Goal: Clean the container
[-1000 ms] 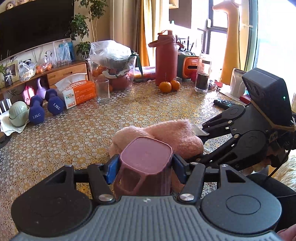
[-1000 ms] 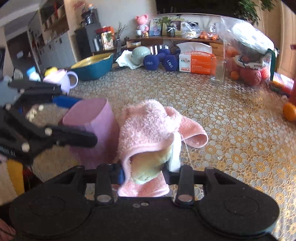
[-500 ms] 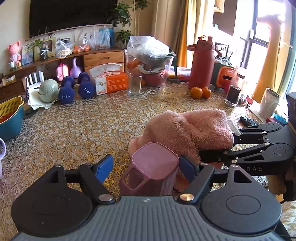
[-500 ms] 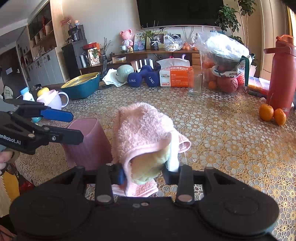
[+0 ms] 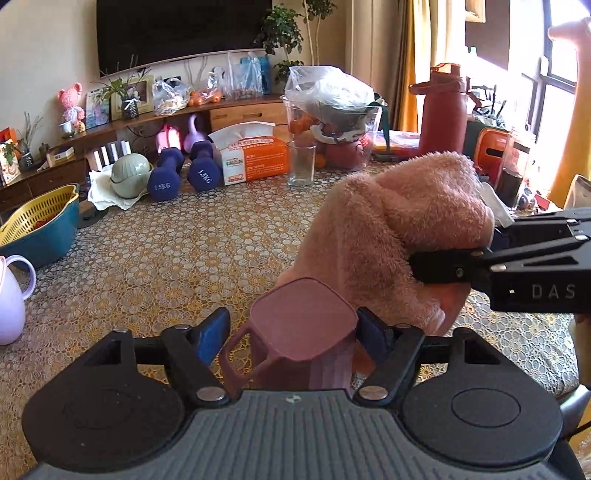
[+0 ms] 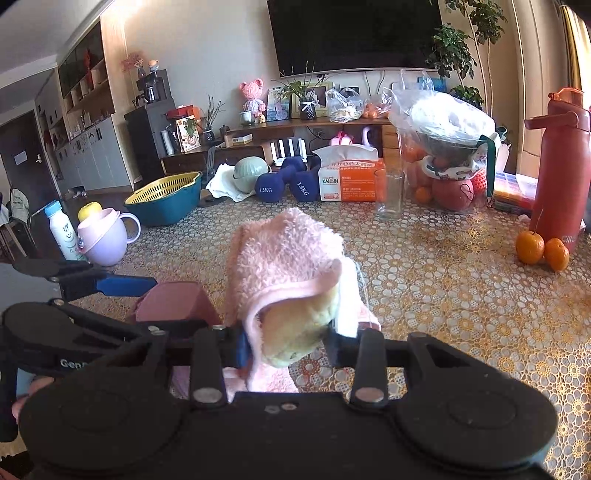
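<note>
**Container wipe in progress: cup between left jaws, cloth held clear**

I am reading the left wrist view from left to right. At lower centre my left gripper [image 5: 291, 332] is closing its jaws around the mauve cup [image 5: 301, 332], which sits upside down between them; the left blue pad is standing clear of it. At centre right my right gripper [image 6: 286, 341] is clamping the pink towel [image 5: 399, 229], beside the cup. I am judging wiping unfinished; cleanliness cannot be confirmed.

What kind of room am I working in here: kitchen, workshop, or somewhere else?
Most likely a home living room. A large dark television hangs on the wall above a long wooden cabinet with photos and trinkets, and household clutter like dumbbells and a tissue box sits along the table's far edge.
</note>
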A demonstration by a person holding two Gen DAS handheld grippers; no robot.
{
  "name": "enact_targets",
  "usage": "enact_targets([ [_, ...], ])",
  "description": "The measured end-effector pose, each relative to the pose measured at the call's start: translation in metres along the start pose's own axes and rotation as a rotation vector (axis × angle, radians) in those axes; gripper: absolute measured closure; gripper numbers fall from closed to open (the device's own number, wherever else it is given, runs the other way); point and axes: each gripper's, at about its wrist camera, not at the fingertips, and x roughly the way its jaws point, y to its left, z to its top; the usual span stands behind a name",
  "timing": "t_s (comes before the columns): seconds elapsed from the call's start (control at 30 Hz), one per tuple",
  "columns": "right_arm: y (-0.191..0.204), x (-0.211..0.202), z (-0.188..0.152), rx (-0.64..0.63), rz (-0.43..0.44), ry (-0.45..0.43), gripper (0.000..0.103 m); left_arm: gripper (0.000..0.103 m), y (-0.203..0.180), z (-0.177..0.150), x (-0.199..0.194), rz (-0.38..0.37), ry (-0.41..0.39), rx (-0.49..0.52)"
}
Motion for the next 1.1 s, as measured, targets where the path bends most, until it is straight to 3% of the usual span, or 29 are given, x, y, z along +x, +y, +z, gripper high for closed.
enact_targets([
  [0.13,-0.001,-0.002,0.012,-0.011,0.032,-0.019,0.066,0.037,-0.004,-0.003,-0.003,-0.03,-0.028,0.092],
  [0.37,0.005,0.004,0.031,-0.065,0.099,-0.019,0.066,0.04,-0.001,-0.007,-0.003,-0.146,-0.076,0.231],
  [0.5,0.014,0.016,0.037,-0.095,0.134,0.005,0.066,0.04,0.001,-0.008,-0.002,-0.167,-0.086,0.242],
  [0.63,0.02,0.037,0.034,-0.129,0.112,0.05,0.066,0.04,0.002,-0.01,-0.003,-0.18,-0.097,0.25],
  [0.83,0.013,0.066,0.016,-0.103,0.121,0.132,0.066,0.04,0.006,-0.012,-0.003,-0.202,-0.11,0.266],
  [1.1,-0.011,0.065,0.002,-0.035,0.2,0.208,0.066,0.041,0.018,-0.012,0.002,-0.293,-0.128,0.307],
])
